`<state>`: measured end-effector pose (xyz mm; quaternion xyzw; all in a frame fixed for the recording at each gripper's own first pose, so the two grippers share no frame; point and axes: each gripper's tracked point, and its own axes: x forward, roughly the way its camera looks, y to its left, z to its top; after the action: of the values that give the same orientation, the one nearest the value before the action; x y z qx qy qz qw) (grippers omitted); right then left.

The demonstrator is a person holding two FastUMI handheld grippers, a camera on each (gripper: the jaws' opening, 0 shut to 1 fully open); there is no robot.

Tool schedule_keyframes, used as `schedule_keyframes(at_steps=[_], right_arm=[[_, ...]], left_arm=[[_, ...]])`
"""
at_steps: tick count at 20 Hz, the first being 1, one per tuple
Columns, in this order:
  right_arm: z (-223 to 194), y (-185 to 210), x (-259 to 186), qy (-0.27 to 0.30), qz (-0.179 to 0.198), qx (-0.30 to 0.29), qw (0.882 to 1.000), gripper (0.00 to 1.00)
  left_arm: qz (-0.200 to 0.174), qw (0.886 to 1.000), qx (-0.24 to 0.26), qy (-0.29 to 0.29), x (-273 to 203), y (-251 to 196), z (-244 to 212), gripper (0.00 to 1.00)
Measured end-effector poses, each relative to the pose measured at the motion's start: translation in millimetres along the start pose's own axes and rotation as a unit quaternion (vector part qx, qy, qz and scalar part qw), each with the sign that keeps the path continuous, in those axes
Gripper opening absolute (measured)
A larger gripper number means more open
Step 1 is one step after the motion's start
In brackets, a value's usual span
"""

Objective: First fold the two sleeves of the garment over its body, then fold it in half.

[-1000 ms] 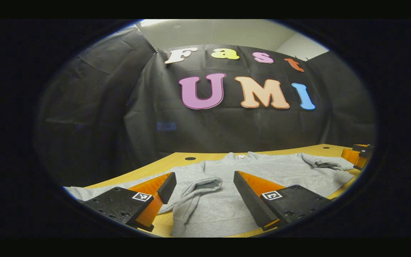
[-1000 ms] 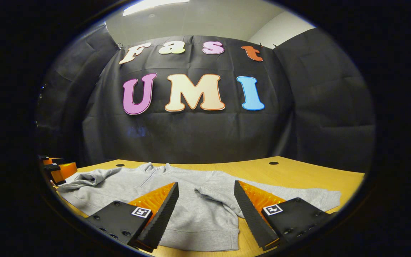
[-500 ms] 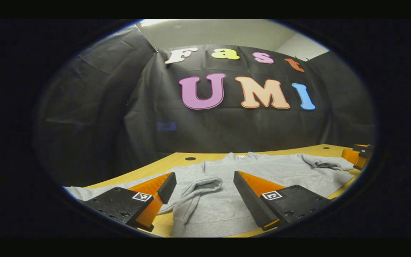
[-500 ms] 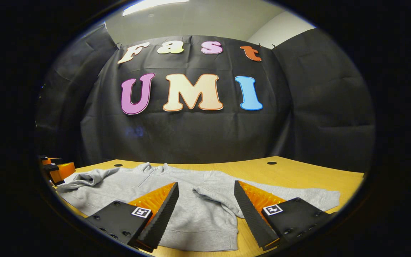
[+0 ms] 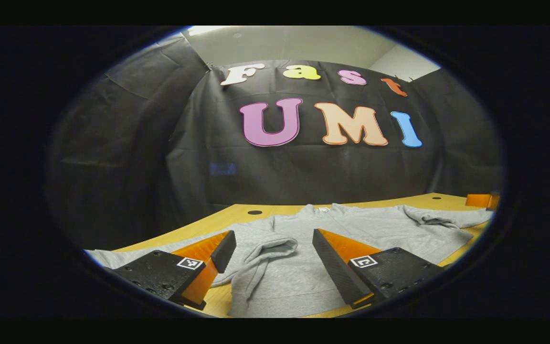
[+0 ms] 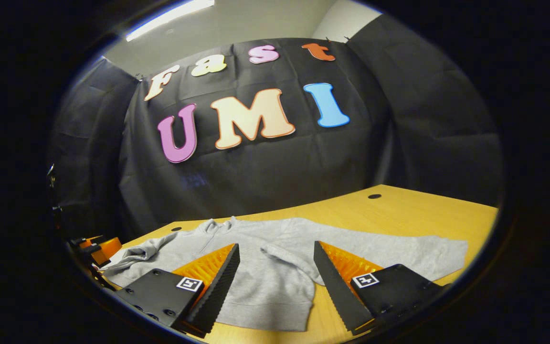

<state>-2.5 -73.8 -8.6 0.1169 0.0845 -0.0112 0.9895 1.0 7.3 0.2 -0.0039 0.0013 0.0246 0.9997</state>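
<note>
the grey garment point(image 5: 351, 224) lies spread on the wooden table point(image 6: 399, 215), lower middle of both views, one sleeve point(image 5: 260, 253) bunched; the left gripper point(image 5: 271, 241) and right gripper point(image 6: 275, 253) hover spread wide, holding nothing

Garment point(image 5: 351, 224): plain light grey throughout, unpatterned, ribbed hem of the same grey. Table point(image 6: 399, 215): yellow-tan wood tone with two small black round holes at the far side. Booth wall point(image 6: 265, 172): black cloth. Ceiling: off-white.
</note>
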Motion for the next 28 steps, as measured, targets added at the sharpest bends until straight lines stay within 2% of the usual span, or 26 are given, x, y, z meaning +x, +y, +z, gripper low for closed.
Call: schedule_keyframes(at_steps=[3, 5, 6, 10, 14, 19, 20, 21, 22, 28], right_arm=[[21, -58, -9, 0.017, -0.052, -0.011, 0.998, 0.97], [29, -96, -17, 0.032, -0.092, -0.026, 0.995, 0.97], [31, -113, -23, 0.041, -0.110, -0.036, 0.992, 0.97], [22, -155, -34, 0.088, -0.147, -0.043, 0.984, 0.97], [-1, -191, -42, 0.151, -0.188, -0.073, 0.968, 0.98], [-27, -213, -44, 0.218, -0.202, -0.093, 0.950, 0.98], [-32, -213, -45, 0.228, -0.202, -0.090, 0.948, 0.94], [-37, -214, -45, 0.239, -0.204, -0.085, 0.946, 0.98], [-44, -216, -46, 0.249, -0.205, -0.080, 0.943, 0.98], [-61, -218, -48, 0.277, -0.199, -0.068, 0.938, 0.97]], left_arm=[[0.000, 1.000, 0.001, -0.001, 0, -1, 0, 0.95], [0.000, 1.000, 0.001, -0.001, 0, 0, 0, 0.98], [0.000, 1.000, 0.000, -0.001, 0, -1, 0, 0.95], [0.000, 1.000, 0.000, -0.001, 0, -1, -1, 0.96], [-0.001, 1.000, 0.000, -0.001, 2, -2, -1, 0.95], [-0.001, 1.000, 0.000, -0.001, 0, -2, -1, 0.96], [-0.001, 1.000, 0.000, -0.001, 0, -1, -1, 0.95], [-0.001, 1.000, 0.000, -0.001, 0, -1, -1, 0.96], [-0.001, 1.000, 0.000, -0.001, 1, -1, -1, 0.96], [-0.001, 1.000, 0.000, -0.001, 0, -1, -2, 0.96]])
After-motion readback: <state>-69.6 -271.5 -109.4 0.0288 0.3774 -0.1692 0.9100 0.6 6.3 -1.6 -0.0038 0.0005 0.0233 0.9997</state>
